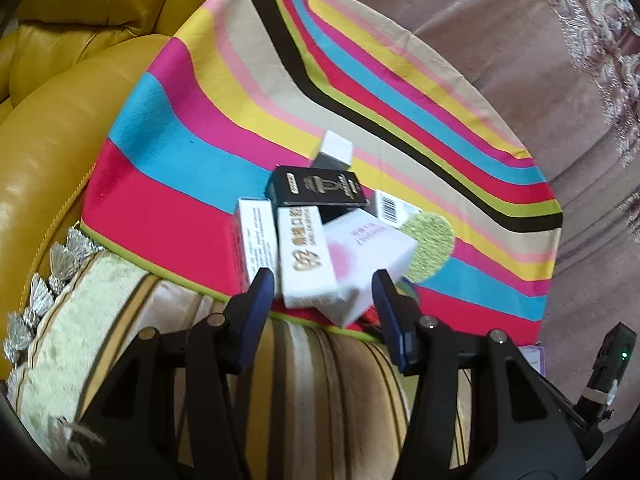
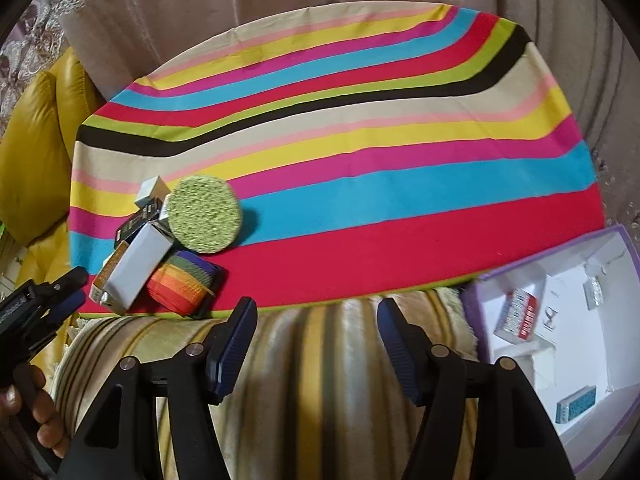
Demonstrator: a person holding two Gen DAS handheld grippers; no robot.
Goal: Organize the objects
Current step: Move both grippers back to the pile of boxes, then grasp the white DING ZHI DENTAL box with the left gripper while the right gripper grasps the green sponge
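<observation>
A pile of small boxes lies at the near left edge of a striped cloth [image 1: 192, 160]: a white box with gold print [image 1: 306, 258], a white and pink box [image 1: 368, 256], a black box [image 1: 316, 188] and a narrow white box [image 1: 258, 240]. A round green sponge [image 1: 430, 246] leans beside them; it also shows in the right wrist view [image 2: 204, 214]. A rainbow striped roll [image 2: 184, 282] lies by the pile. My left gripper [image 1: 322, 286] is open, its fingers either side of the gold-print box, touching nothing. My right gripper [image 2: 316, 312] is open and empty over the cushion edge.
A purple-rimmed white box [image 2: 624, 240] at the right holds a red and white packet [image 2: 516, 316], a teal packet [image 2: 576, 402] and a small silver item [image 2: 596, 298]. A striped cushion [image 2: 320, 360] lies under both grippers. A yellow leather sofa [image 1: 60, 120] is at the left.
</observation>
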